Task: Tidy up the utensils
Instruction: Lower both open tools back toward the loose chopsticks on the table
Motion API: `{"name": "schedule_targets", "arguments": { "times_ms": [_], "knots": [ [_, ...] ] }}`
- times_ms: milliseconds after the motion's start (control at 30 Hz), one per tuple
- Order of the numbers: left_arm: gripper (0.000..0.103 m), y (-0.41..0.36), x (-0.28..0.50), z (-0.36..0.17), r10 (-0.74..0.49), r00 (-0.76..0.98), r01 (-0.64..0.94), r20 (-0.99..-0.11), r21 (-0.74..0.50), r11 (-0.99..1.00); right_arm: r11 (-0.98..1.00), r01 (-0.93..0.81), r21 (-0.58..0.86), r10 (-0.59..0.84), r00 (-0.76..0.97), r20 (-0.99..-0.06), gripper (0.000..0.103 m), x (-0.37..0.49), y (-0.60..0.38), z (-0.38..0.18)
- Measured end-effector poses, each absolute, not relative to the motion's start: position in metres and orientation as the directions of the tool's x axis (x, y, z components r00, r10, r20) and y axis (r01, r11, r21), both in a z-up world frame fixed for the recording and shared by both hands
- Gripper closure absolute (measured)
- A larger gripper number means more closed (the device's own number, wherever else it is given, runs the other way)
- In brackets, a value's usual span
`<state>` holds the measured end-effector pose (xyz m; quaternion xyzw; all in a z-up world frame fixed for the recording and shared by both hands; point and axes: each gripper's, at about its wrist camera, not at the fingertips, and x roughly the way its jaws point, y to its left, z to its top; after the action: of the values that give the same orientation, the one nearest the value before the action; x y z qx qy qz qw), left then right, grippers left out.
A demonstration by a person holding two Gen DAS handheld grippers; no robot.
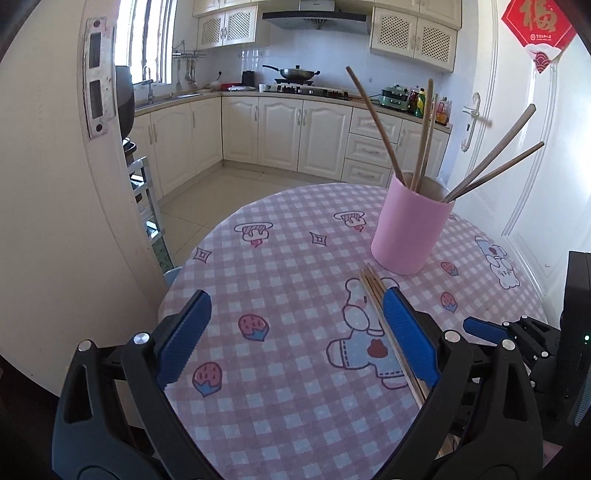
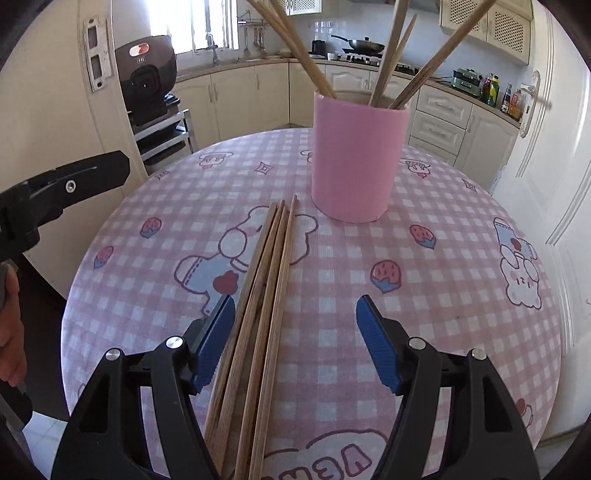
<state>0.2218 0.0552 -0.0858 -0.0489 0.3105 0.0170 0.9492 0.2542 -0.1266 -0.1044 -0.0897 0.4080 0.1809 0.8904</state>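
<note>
Chopstick bundle (image 2: pixel 258 295) beside pink cup (image 2: pixel 354 158) | stiff, light, rolls | right gripper (image 2: pixel 295 343) agape astride | I'd pinch mid-length

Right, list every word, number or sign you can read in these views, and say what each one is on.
"福": gold character on the red door hanging.
Small white print beneath it: too small to read.
Mirrored letters on the tablecloth: upside down, cut off, unreadable.
Rice cooker panel mark: too blurred.
Bottle labels on the counter: too small.
</note>
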Motion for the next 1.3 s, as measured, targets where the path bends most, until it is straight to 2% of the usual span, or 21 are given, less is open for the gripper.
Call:
{"name": "schedule_targets", "arguments": {
  "times_ms": [333,500,567,700,967,1100,1167,1233,1300],
  "knots": [
    [0.011,0.059,0.228,-0.103,-0.003,0.77,-0.064,-0.639,-0.083,0.994,0.929,-0.369,-0.033,0.206,0.59,-0.781,0.036,0.26,-0.13,-0.118],
    [0.011,0.057,0.231,-0.106,-0.009,0.761,-0.057,-0.649,-0.081,0.995,0.921,-0.389,-0.001,0.229,0.545,-0.806,0.036,0.264,-0.128,-0.123],
    [0.011,0.055,0.234,-0.108,-0.014,0.752,-0.055,-0.659,-0.084,0.995,0.912,-0.407,-0.049,0.207,0.562,-0.8,0.035,0.261,-0.12,-0.123],
    [0.011,0.05,0.239,-0.115,-0.038,0.73,-0.032,-0.682,-0.09,0.995,0.893,-0.45,0.012,0.283,0.542,-0.791,0.035,0.259,-0.119,-0.123],
    [0.011,0.032,0.256,-0.128,-0.1,0.677,0.02,-0.729,-0.117,0.993,0.914,-0.403,0.044,0.287,0.567,-0.772,0.036,0.26,-0.153,-0.111],
    [0.011,0.02,0.268,-0.136,-0.094,0.642,0.032,-0.761,-0.096,0.995,0.917,-0.384,0.104,0.315,0.541,-0.78,0.045,0.271,-0.167,-0.113],
    [0.028,0.015,0.275,-0.141,-0.078,0.626,0.038,-0.776,-0.069,0.997,0.914,-0.39,0.111,0.321,0.528,-0.787,0.054,0.275,-0.167,-0.115],
    [0.039,0.012,0.283,-0.147,-0.075,0.599,0.052,-0.797,-0.055,0.997,0.906,-0.398,0.147,0.351,0.509,-0.786,0.06,0.281,-0.167,-0.115],
    [0.041,0.012,0.288,-0.151,-0.073,0.585,0.055,-0.808,-0.05,0.997,0.9,-0.405,0.163,0.366,0.497,-0.787,0.064,0.286,-0.164,-0.115]
  ]
}}
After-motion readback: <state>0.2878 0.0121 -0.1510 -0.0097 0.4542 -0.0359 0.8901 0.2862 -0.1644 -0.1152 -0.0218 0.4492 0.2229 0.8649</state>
